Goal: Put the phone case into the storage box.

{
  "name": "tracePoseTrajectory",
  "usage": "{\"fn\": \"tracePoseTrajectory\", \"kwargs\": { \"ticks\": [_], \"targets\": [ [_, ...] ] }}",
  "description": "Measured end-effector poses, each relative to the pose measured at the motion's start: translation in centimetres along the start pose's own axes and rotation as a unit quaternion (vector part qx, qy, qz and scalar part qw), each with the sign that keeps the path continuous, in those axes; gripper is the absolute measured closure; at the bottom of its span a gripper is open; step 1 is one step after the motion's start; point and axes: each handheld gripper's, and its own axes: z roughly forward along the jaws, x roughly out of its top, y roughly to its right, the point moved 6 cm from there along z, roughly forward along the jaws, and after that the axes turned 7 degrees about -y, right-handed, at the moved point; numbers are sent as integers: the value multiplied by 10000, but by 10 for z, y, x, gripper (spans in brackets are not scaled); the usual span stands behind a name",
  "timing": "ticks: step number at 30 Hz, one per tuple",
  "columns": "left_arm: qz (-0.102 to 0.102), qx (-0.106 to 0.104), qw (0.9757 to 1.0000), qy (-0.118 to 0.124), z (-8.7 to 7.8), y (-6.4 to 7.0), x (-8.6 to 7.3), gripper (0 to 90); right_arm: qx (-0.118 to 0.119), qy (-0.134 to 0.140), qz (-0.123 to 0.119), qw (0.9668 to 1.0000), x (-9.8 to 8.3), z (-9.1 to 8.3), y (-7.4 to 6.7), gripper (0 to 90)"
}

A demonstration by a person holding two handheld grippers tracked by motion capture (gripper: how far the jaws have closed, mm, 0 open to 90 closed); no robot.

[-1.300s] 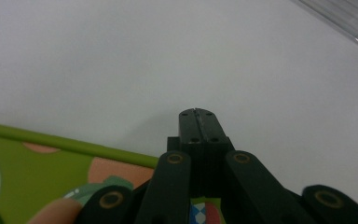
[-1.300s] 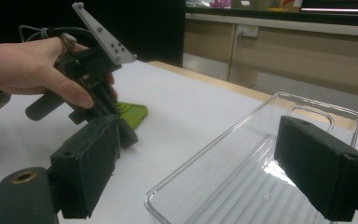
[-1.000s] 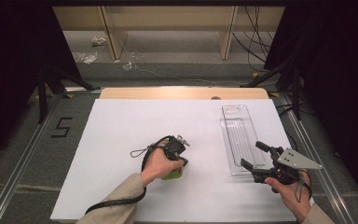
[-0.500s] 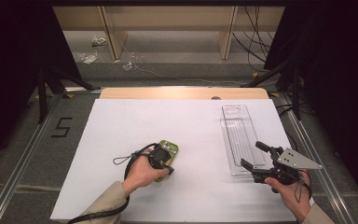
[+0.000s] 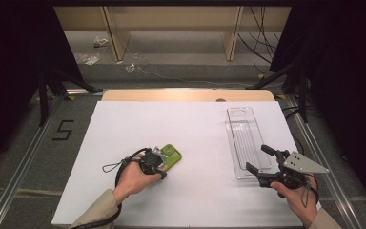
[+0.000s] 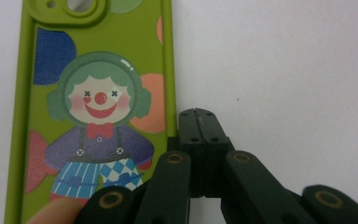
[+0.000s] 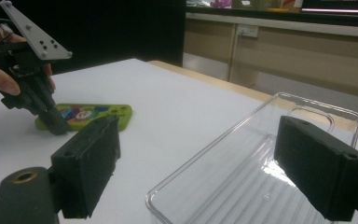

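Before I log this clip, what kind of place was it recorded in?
Probably a lab recording station, not a home: a white-topped work table walled in by black curtains, loose black cables on the floor behind, and a taped numeral 5 floor marker.

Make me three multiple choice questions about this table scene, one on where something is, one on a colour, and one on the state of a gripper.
1. Where does the clear tray lie?
A. on the table's right side, just ahead of the right gripper
B. at the table's left edge
C. under the phone case

2. What colour is the phone case?
A. red
B. green
C. black

3. How do the left gripper jaws stand?
A. wide open
B. shut on the tray
C. shut, with nothing between them, beside the case's edge

Answers: 1 A, the high view shows the tray on the right. 2 B, its rim and back are green. 3 C, the left gripper view shows the jaws pressed together.
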Motion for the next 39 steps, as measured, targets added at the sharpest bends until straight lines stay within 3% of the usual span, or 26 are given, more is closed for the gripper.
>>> {"fn": "tracePoseTrajectory", "kwargs": {
  "ticks": [20, 26, 30, 32, 34, 37, 39],
  "targets": [
    [124, 151, 9998, 4, -3, 0, -1, 874, 116, -20, -92, 9999, 0, 1, -5, 148],
    [117, 190, 9994, 266, -18, -2, 6, 826, 127, -26, -95, 9999, 0, 2, -5, 148],
    [127, 394, 9983, 412, -28, -6, 12, 689, 120, -24, -96, 9999, 0, 2, -5, 148],
    [92, 448, 9979, 454, -29, -8, 14, 572, 111, -24, -92, 9999, 0, 2, -5, 148],
    [181, 596, 9970, 458, -29, -13, 17, 451, 107, -24, -94, 9999, 0, 2, -5, 148],
    [82, 602, 9969, 494, -25, -20, 20, 191, 107, -20, -88, 9999, 0, 2, -4, 148],
    [49, 599, 9972, 445, -22, -23, 20, 112, 108, -18, -75, 9999, 0, 2, -4, 149]
  ]
}}
